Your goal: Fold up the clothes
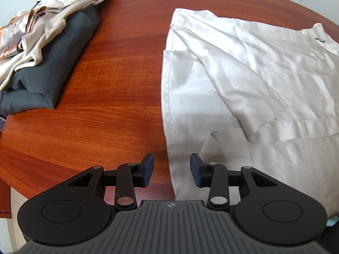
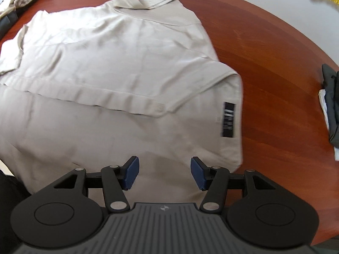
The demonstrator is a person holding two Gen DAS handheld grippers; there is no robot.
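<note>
A cream short-sleeved shirt lies spread on the round wooden table, with both sleeves folded in over its body. In the right wrist view the shirt shows its collar at the far end and a dark label near its right edge. My left gripper is open and empty, just above the shirt's near left edge. My right gripper is open and empty, above the shirt's near hem on the right side.
A folded dark grey garment with a crumpled cream and brown patterned garment on top sits at the table's far left. Another dark and white pile lies at the right edge. Bare wood lies right of the shirt.
</note>
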